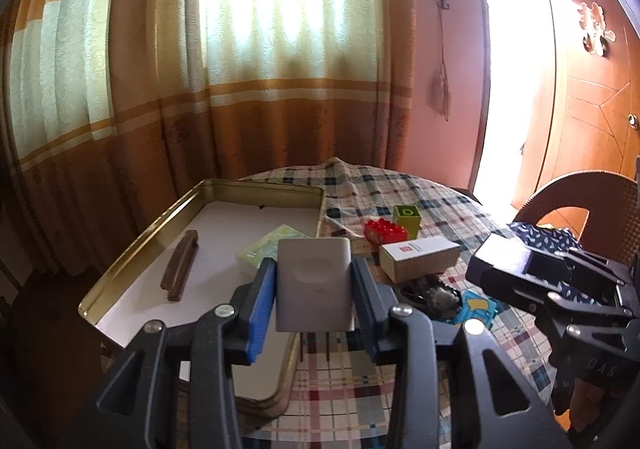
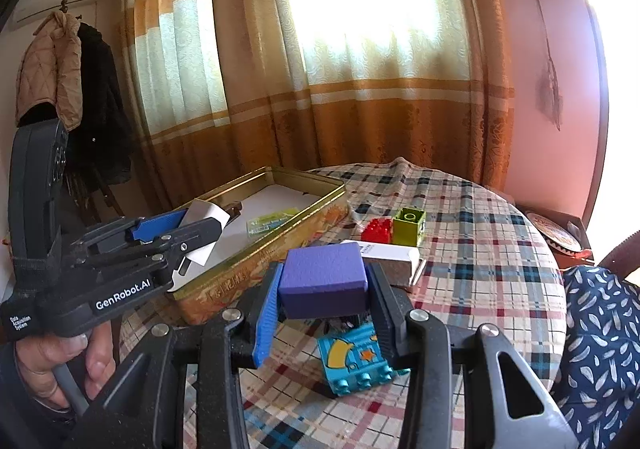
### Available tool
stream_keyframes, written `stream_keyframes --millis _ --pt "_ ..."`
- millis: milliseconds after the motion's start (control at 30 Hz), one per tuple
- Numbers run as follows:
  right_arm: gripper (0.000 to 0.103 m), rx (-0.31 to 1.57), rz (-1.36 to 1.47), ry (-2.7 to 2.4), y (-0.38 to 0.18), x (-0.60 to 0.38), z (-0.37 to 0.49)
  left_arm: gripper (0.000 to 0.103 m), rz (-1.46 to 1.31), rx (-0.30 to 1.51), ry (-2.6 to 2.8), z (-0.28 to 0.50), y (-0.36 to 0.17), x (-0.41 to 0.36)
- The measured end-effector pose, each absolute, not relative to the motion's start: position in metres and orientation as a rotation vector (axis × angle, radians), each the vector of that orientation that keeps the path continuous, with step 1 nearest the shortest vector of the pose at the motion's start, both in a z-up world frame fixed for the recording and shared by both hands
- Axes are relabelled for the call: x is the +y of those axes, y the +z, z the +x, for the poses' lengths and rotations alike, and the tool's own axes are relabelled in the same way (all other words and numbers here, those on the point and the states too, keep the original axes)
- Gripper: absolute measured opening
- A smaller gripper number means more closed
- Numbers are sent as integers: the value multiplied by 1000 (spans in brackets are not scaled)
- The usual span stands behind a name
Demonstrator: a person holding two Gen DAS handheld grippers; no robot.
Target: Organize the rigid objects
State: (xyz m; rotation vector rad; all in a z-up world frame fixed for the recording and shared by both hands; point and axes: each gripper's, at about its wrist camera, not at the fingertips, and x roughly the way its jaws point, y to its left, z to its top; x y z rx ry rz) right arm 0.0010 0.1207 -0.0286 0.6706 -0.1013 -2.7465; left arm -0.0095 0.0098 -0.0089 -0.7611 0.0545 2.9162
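My left gripper (image 1: 314,273) is shut on a white plug-in charger (image 1: 314,289), held upright above the near corner of the gold tin (image 1: 140,237). The prongs hang below it. The right wrist view shows that gripper (image 2: 200,223) beside the tin (image 2: 256,269) with the charger (image 2: 202,227) in its jaws. My right gripper (image 2: 326,277) is shut on a purple foam block (image 2: 324,285), lifted over the checked tablecloth above a blue toy brick (image 2: 356,357). In the left wrist view the right gripper (image 1: 494,261) is at the right.
In the tin lie a brown comb-like bar (image 1: 180,271) and a green packet (image 1: 268,247). A red brick (image 1: 384,233), a green block (image 1: 407,221), a white box (image 1: 418,257) and a dark object (image 1: 434,295) sit on the cloth. A brown chair (image 1: 580,193) stands at the right.
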Motion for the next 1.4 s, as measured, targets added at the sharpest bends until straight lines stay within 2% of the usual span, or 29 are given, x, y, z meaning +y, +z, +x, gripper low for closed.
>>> stream_keyframes --millis 667,1400 --pt "44 -46 646 -2694 -27 77 -22 37 -870 -33 2925 -44 -10 -30" --pt "44 -68 654 -2682 -27 61 -46 37 -994 -46 2943 -74 -20 -71"
